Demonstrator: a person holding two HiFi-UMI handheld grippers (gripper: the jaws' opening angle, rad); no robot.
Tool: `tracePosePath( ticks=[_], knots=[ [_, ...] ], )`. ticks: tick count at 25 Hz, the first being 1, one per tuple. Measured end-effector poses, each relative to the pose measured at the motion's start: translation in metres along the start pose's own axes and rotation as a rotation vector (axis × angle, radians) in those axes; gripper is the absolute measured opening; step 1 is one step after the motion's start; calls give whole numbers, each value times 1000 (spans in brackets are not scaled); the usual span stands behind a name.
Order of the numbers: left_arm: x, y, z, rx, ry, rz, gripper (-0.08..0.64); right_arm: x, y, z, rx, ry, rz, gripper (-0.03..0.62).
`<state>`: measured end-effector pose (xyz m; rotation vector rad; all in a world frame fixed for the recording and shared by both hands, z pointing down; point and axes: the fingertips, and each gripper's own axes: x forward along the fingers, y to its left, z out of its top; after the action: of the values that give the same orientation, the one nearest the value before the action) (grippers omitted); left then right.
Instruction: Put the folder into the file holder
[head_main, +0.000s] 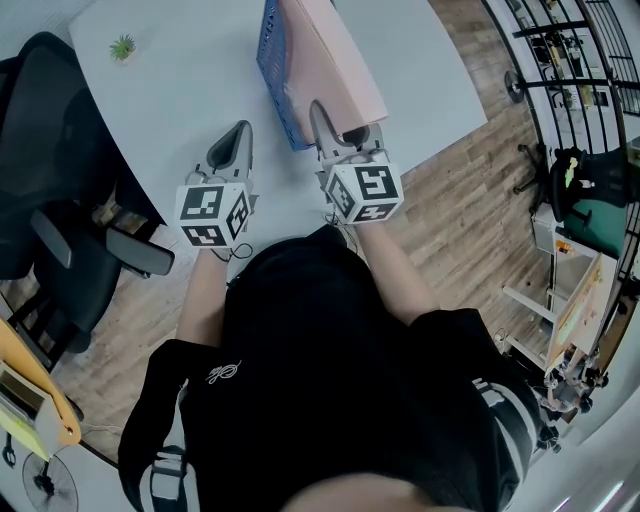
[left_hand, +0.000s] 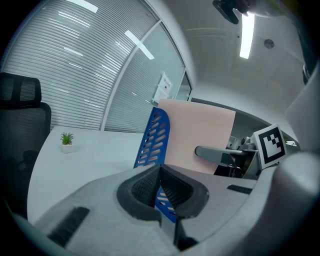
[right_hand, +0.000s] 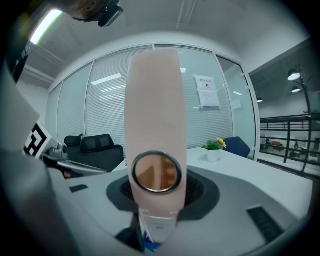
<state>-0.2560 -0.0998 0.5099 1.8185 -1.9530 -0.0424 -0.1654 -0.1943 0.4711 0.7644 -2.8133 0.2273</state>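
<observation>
At the left edge a dark chair (head_main: 40, 150) stands by the white table (head_main: 200, 100), with a small plant (head_main: 122, 46) near the table's far corner. The left gripper (head_main: 238, 138) hovers low over the table, near the holder but clear of it; its jaws are pressed together with nothing between them.

Next comes the blue holder (head_main: 270, 60), upright, its perforated side wall facing left. The pink folder (head_main: 335, 60) stands on edge just right of that wall, close against it. A strip of blue shows under the folder's near end, so it looks at least partly seated, but I cannot tell how deep it sits.

The right gripper (head_main: 338, 132) has its jaws clamped on the folder's near spine, one pad on each cover, just under the round finger hole (right_hand: 156, 172).

The folder looks like stiff board, so it should keep its shape and slide as one piece. It is probably light if empty, though its contents are hidden. The covers look smooth, so the pads could slip. The spine end is the sound place to hold, being the rigid part and the one in line with the slot.
</observation>
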Motion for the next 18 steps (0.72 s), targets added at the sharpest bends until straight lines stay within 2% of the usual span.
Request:
tracePosePath(
  ticks=[18],
  knots=[
    [1, -3, -1, 2, 5, -2, -2, 2, -2, -13, -2, 19, -8, 153]
  ],
)
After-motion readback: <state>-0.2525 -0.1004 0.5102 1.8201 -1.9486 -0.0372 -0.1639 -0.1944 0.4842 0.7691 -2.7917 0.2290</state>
